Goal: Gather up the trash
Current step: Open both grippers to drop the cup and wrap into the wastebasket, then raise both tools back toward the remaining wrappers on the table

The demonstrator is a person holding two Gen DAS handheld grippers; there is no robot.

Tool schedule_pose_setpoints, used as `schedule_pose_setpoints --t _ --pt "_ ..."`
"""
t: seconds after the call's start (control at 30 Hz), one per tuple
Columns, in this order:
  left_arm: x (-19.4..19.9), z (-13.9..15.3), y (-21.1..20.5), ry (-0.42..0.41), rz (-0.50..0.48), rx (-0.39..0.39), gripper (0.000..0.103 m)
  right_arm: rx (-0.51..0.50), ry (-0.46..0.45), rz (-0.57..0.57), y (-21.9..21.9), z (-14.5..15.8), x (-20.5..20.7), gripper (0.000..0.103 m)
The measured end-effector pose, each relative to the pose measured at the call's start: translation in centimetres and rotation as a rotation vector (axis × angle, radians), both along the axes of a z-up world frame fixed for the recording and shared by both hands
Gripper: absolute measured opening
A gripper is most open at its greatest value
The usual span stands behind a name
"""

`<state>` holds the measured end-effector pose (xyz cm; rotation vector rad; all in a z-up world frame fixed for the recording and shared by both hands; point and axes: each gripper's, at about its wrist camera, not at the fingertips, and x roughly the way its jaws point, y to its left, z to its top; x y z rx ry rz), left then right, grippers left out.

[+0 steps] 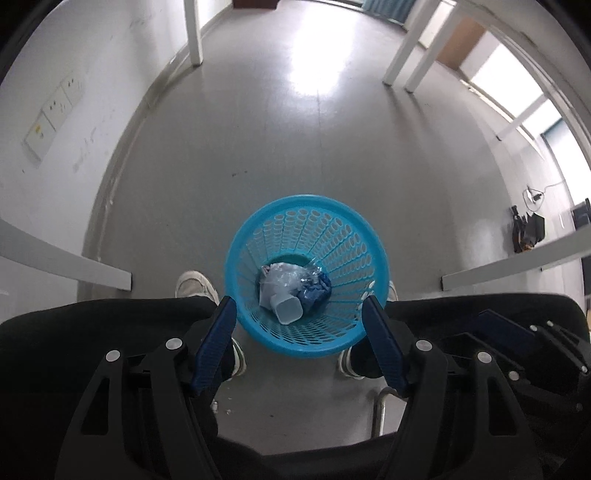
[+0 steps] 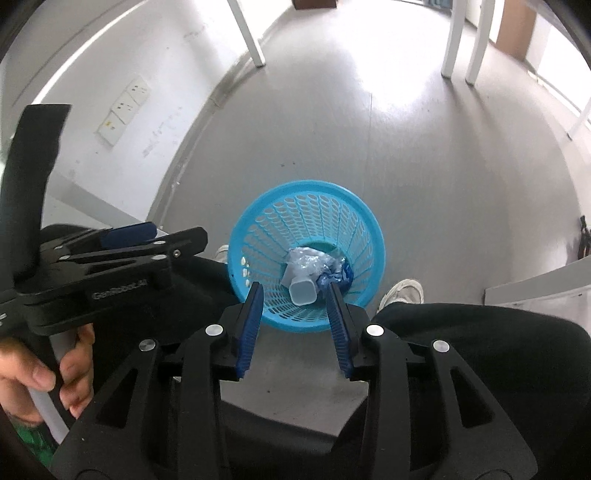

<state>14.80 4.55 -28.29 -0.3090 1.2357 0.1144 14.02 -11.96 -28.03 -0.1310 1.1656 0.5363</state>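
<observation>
A blue mesh basket (image 1: 306, 201) (image 2: 306, 184) stands on the grey floor between a person's feet. At its bottom lie a small white plastic cup (image 1: 288, 310) (image 2: 303, 291), crumpled clear plastic (image 1: 282, 277) (image 2: 306, 262) and a dark blue wrapper (image 1: 316, 291) (image 2: 341, 275). My left gripper (image 1: 298, 301) hangs high over the basket, open wide, with nothing between its blue pads. My right gripper (image 2: 294, 286) is above the basket too, open and empty. The cup only shows through its gap from far below. A hand (image 2: 44, 369) holds the left gripper at the left of the right wrist view.
The person's black trouser legs (image 1: 92, 325) and white shoes (image 1: 195, 284) flank the basket. White table legs (image 1: 194, 33) (image 2: 452, 37) stand farther back. A white wall with sockets (image 1: 55, 107) runs along the left. White desk edges (image 1: 66, 258) (image 1: 517, 266) jut in from both sides.
</observation>
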Motion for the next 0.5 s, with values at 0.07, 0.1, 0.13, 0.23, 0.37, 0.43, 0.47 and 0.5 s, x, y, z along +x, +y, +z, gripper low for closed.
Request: schedule_pose_setpoints --t 0.07,0.1,0.13,0.23,0.37,0.43,0.47,0.5 --pt "-0.8 1.1 -0.3 -0.021 -0.006 0.016 0.071 0.012 -0.029 -0.002 -0.8 1.2 -1.1 0.036" --pt "-1.4 1.7 -0.4 -0.033 -0.014 0.027 0.071 0.026 -0.036 -0.009 -1.4 1.8 -1.6 0.036" --pt "-1.8 2.0 -0.6 -0.040 -0.020 0.034 0.071 0.033 -0.042 -0.016 -1.8 2.3 -2.0 0.036" --pt "-3.6 3.7 -1.3 -0.055 -0.051 0.062 0.071 0.038 -0.079 -0.024 -2.7 3.9 -3.6 0.039" --pt "-6.8 7.0 -1.9 -0.120 -0.082 0.069 0.072 0.082 -0.146 -0.018 -3.8 6.6 -6.1 0.040" --pt "-8.2 8.7 -1.9 -0.160 -0.087 0.060 0.076 0.099 -0.193 -0.016 -4.5 8.2 -7.3 0.042" --pt "-9.2 10.0 -1.8 -0.196 -0.088 0.063 0.076 0.109 -0.210 -0.016 -4.9 8.9 -7.8 0.043" --pt "-9.8 11.0 -1.8 -0.225 -0.088 0.068 0.078 0.124 -0.222 -0.019 -5.4 9.5 -8.2 0.043"
